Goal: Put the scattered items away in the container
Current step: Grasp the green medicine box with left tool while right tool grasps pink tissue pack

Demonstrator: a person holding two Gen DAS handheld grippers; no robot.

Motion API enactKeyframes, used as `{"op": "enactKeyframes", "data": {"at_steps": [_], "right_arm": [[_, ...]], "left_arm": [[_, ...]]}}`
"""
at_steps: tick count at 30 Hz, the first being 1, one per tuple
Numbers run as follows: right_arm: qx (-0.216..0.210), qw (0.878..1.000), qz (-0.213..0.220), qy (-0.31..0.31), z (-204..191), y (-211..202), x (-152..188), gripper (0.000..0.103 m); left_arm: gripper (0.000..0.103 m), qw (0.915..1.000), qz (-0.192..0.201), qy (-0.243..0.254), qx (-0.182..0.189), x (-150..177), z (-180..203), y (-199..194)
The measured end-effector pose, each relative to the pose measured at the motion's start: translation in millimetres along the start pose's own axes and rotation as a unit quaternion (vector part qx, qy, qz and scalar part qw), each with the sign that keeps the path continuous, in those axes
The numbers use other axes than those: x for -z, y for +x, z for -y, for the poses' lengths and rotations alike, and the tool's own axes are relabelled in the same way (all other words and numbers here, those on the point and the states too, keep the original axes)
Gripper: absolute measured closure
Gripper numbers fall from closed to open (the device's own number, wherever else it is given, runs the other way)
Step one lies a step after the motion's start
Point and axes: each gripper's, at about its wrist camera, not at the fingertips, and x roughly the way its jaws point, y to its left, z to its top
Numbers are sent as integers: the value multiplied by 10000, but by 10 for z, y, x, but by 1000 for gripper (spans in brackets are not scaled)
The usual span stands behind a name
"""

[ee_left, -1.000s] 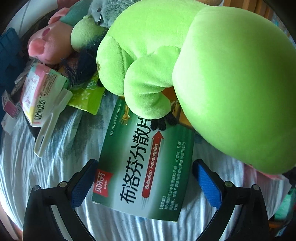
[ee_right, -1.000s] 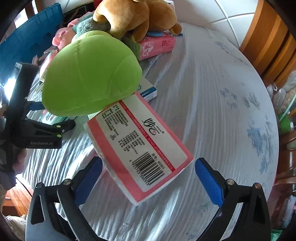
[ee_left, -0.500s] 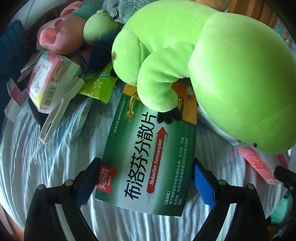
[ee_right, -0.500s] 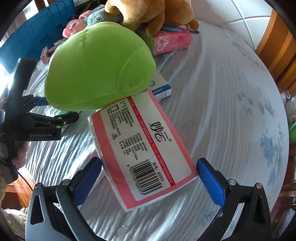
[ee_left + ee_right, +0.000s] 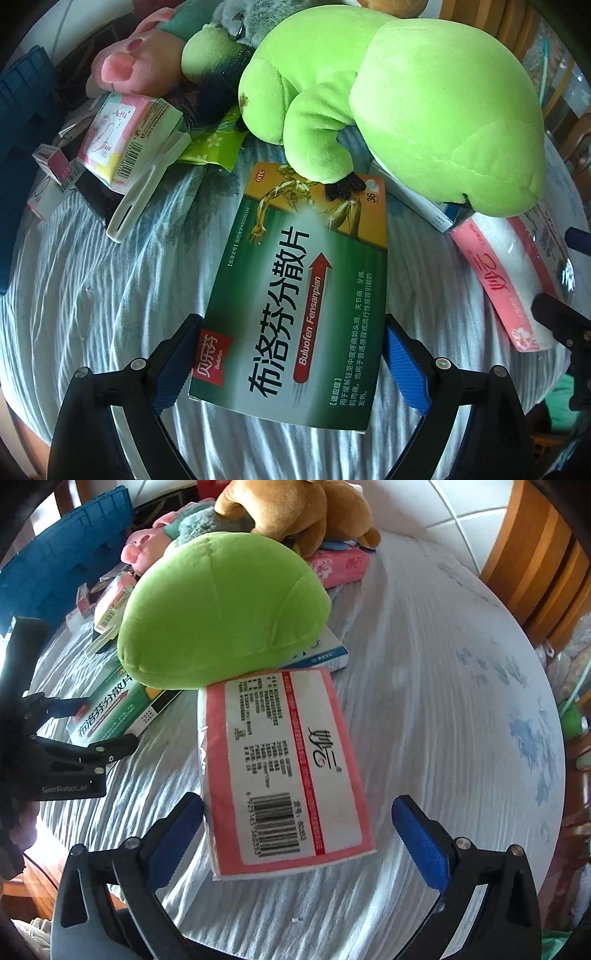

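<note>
Wooden furniture edges a round table (image 5: pixel 461 709) under a pale ribbed cloth with faint blue flowers. On it the left gripper (image 5: pixel 291 354) stands spread wide, its blue pads flanking the near end of a green medicine box (image 5: pixel 295 299); whether the pads touch the box cannot be told. That box lies flat, its far end under the arm of a green plush toy (image 5: pixel 399 92). Left of it lie a white plastic tool (image 5: pixel 147 188), a pink-and-yellow packet (image 5: pixel 118 136) and a pink pig toy (image 5: pixel 125 70). The right gripper (image 5: pixel 299 834) is also wide apart, straddling a pink tissue pack (image 5: pixel 284 771) without gripping it; the left pad sits just beside the pack's edge. The pack's far end tucks under the green toy. Beyond are a white-and-blue box (image 5: pixel 328 653), a brown plush toy (image 5: pixel 306 509) and a blue crate (image 5: pixel 62 557) at the table's far left.
</note>
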Motion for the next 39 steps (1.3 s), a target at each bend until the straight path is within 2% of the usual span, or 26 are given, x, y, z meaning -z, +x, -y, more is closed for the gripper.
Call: {"op": "enactKeyframes", "data": {"at_steps": [4, 8, 11, 16, 18, 19, 20, 21, 24, 26, 27, 28, 29, 30, 31, 33, 34, 37, 39], "right_arm": [[82, 9980, -431, -448, -127, 287, -3, 0], [-117, 9991, -311, -276, -124, 337, 67, 0], [-270, 9992, -273, -88, -113, 262, 112, 8], [-524, 9982, -205, 218, -98, 135, 189, 9], [-614, 9978, -103, 212, -151, 24, 224, 9], [-645, 9978, -44, 163, -195, -40, 225, 9], [-676, 9976, 17, 112, -235, -104, 222, 9], [-709, 9974, 86, 51, -258, -169, 189, 9], [-812, 9962, 297, -114, -397, -376, 165, 9], [-745, 9968, 244, -145, -454, -350, 141, 9], [-704, 9973, 182, -131, -469, -312, 134, 9], [-669, 9976, 124, -112, -483, -273, 129, 9], [-676, 9976, 95, -61, -492, -236, 132, 9], [-683, 9976, 65, -10, -501, -201, 141, 9], [-680, 9977, 36, 36, -497, -192, 193, 9], [-668, 9977, -34, 112, -513, -178, 254, 9], [-659, 9977, -71, 141, -530, -171, 266, 9], [-623, 9978, -106, 194, -513, -142, 253, 9], [-610, 9978, -110, 224, -499, -128, 256, 9]], "left_arm": [[11, 9997, 78, -204, -110, 49, 56, -35], [11, 9987, 206, -379, -285, 125, 61, -141], [12, 9973, 370, -482, -410, 186, 48, -318], [13, 9939, 713, -665, -516, 203, -109, -734], [14, 9918, 872, -755, -547, 358, -141, -752], [59, 9914, 936, -770, -490, 404, -117, -816], [77, 9915, 885, -826, -486, 397, -127, -801], [87, 9915, 794, -900, -509, 378, -154, -750], [85, 9928, 520, -1032, -304, 384, -265, -673], [84, 9940, 382, -986, -288, 451, -269, -602], [80, 9945, 316, -953, -290, 489, -266, -564], [63, 9950, 250, -920, -291, 527, -263, -527], [50, 9952, 238, -909, -260, 544, -272, -503], [31, 9954, 243, -906, -217, 554, -286, -485], [24, 9954, 290, -891, -199, 553, -288, -478], [23, 9955, 307, -867, -212, 524, -278, -472], [20, 9957, 260, -861, -201, 495, -273, -443], [19, 9958, 49, -865, -297, 427, -257, -285], [17, 9961, -58, -860, -160, 411, -241, -163]]}}
